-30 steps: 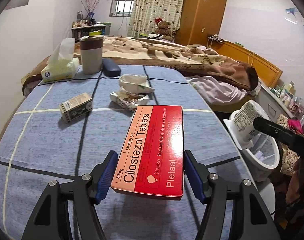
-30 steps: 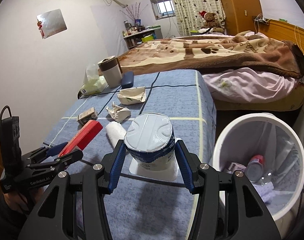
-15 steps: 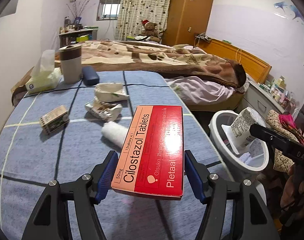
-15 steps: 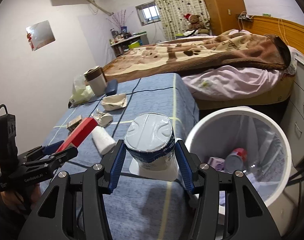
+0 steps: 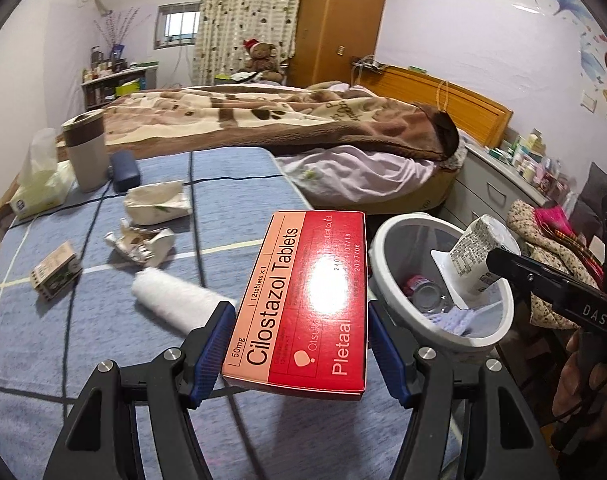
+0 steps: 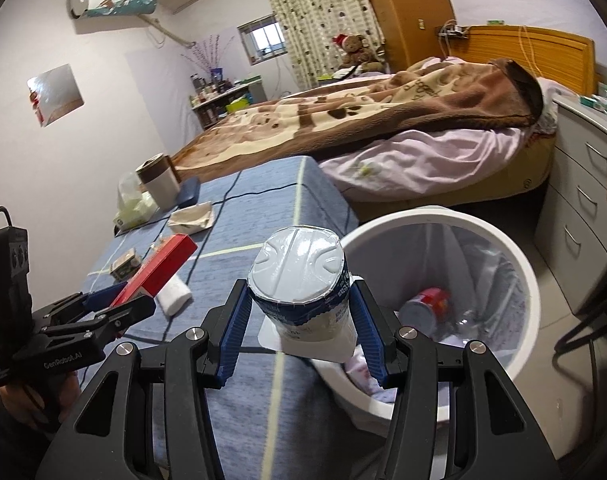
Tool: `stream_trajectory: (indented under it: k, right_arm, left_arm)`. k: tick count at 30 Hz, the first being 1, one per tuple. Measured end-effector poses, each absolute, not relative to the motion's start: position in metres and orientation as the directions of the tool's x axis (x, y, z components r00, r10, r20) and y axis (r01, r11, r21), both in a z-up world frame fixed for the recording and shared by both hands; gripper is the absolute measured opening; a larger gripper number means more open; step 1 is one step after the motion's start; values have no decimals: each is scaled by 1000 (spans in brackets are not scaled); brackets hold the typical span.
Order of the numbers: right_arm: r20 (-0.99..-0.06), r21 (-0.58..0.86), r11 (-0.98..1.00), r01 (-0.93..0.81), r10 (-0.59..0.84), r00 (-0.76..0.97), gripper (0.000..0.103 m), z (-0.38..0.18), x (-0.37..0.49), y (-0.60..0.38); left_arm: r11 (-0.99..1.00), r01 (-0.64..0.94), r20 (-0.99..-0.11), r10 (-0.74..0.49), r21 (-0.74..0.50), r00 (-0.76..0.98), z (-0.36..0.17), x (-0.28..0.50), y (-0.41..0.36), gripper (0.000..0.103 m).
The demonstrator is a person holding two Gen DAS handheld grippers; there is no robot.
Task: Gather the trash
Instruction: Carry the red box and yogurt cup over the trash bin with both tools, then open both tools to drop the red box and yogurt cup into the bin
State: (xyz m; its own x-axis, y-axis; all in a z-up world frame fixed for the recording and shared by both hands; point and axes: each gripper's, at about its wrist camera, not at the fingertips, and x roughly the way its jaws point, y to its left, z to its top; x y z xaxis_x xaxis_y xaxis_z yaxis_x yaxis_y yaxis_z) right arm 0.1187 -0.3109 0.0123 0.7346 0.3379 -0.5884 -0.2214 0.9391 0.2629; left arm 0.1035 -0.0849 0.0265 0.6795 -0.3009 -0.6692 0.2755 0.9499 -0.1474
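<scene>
My left gripper (image 5: 299, 320) is shut on a red and pink tablet box (image 5: 303, 296), held above the blue tablecloth (image 5: 31, 344) near the table's right edge. My right gripper (image 6: 299, 300) is shut on a white yoghurt cup (image 6: 299, 264) with a blue label, over the near rim of the white trash bin (image 6: 519, 264). In the left wrist view the cup (image 5: 479, 256) hangs above the bin (image 5: 475, 342). A can and wrappers lie inside the bin. On the table remain a white roll (image 5: 171, 300), crumpled paper (image 5: 141, 242), a small carton (image 5: 55, 270) and a crushed packet (image 5: 157, 202).
A tissue box (image 5: 39, 188), a lidded mug (image 5: 85, 156) and a dark case (image 5: 123, 170) stand at the table's far left. A bed with a brown blanket (image 5: 283, 120) lies beyond. A drawer unit (image 6: 583, 208) stands right of the bin.
Both grippers have moved right toward the bin with their loads. The cup, earlier over the table edge, now hangs at the bin's rim. The white roll has come into the left wrist view.
</scene>
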Motion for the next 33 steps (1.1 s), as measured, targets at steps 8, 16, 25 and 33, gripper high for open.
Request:
stream_trajectory:
  k: [8, 16, 25, 33]
  right_arm:
    - [-595, 269, 952, -143, 281, 753, 52, 7, 117, -341]
    - [-611, 277, 957, -84, 243, 754, 52, 0, 118, -361]
    - [-635, 282, 958, -48, 225, 739, 52, -9, 120, -374]
    - [-661, 280, 960, -27, 213, 719, 52, -16, 125, -380]
  left_arm:
    - [925, 353, -673, -352, -142, 651, 25, 118, -123, 66]
    - [902, 408, -689, -386, -141, 614, 17, 130, -156, 66]
    - [881, 449, -708, -413, -150, 573, 6, 141, -185, 66]
    - [866, 476, -725, -425, -152, 542, -3, 151, -205, 66]
